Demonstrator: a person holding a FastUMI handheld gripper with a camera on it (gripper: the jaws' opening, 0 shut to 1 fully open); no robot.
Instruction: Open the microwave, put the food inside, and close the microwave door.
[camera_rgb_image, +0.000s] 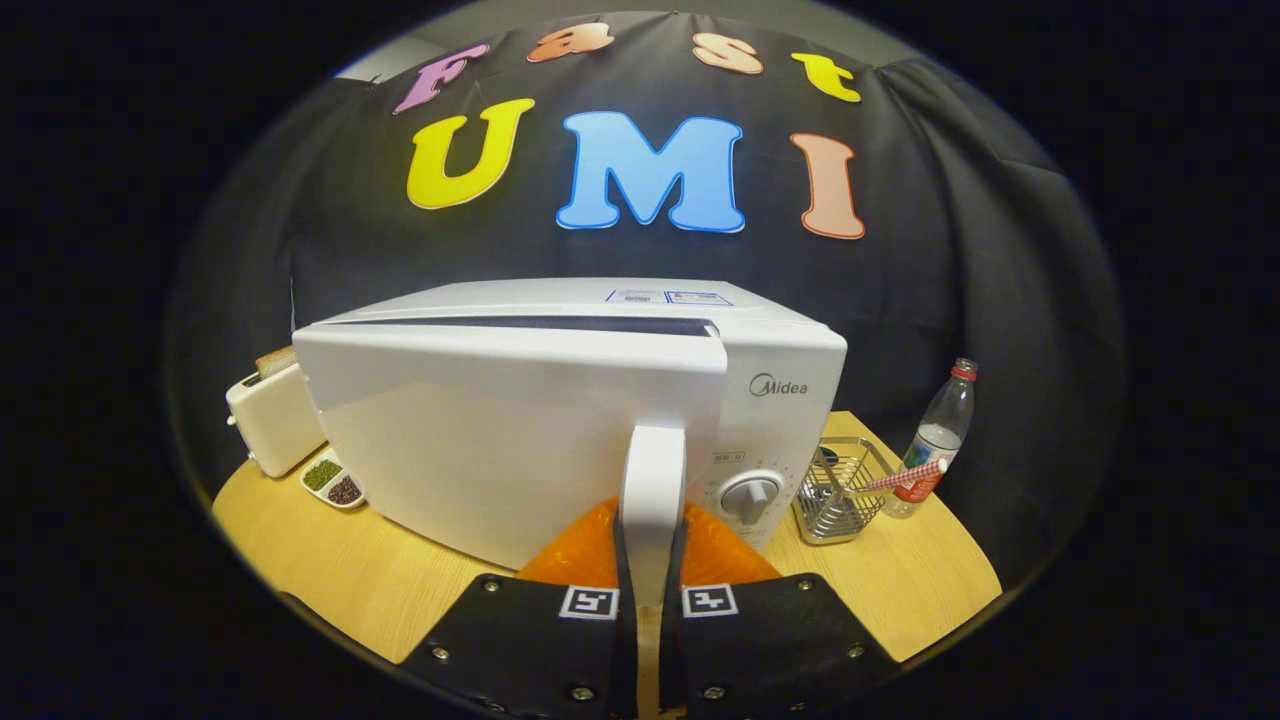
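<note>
The gripper is clamped on the vertical door handle of a white microwave standing on a wooden desk. The door stands slightly ajar, a dark gap along its top.

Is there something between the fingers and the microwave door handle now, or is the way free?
Nothing stands between them. The gripper is already shut on the white door handle, one finger on each side, and the microwave door is slightly ajar at its top edge.
</note>
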